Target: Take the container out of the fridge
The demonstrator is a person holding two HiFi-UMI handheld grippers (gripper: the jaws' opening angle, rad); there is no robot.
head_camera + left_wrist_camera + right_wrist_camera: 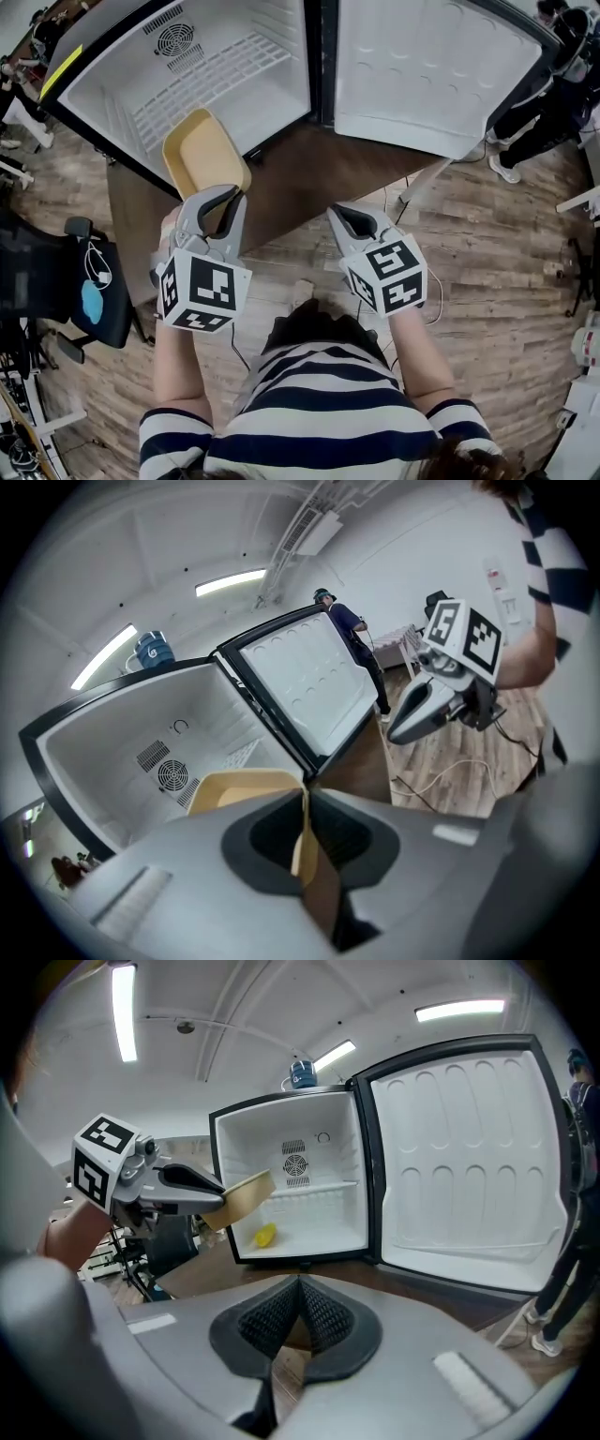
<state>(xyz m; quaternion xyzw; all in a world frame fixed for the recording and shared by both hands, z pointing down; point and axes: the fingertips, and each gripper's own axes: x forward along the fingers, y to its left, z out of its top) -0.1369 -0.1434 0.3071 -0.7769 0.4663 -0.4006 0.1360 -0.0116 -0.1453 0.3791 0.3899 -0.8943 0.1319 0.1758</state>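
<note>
Container [202, 155] — tan — pinched by its rim in left hand-held gripper [228, 197]; right hand-held gripper [345, 214] closed, seemingly empty.

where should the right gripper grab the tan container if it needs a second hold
Probably the thin wall on its right side, approached from the right with one jaw inside the rim and one outside. The container is an open tub with thin walls. The left gripper pinches its near wall, and the right gripper hangs shut and empty on that side.
</note>
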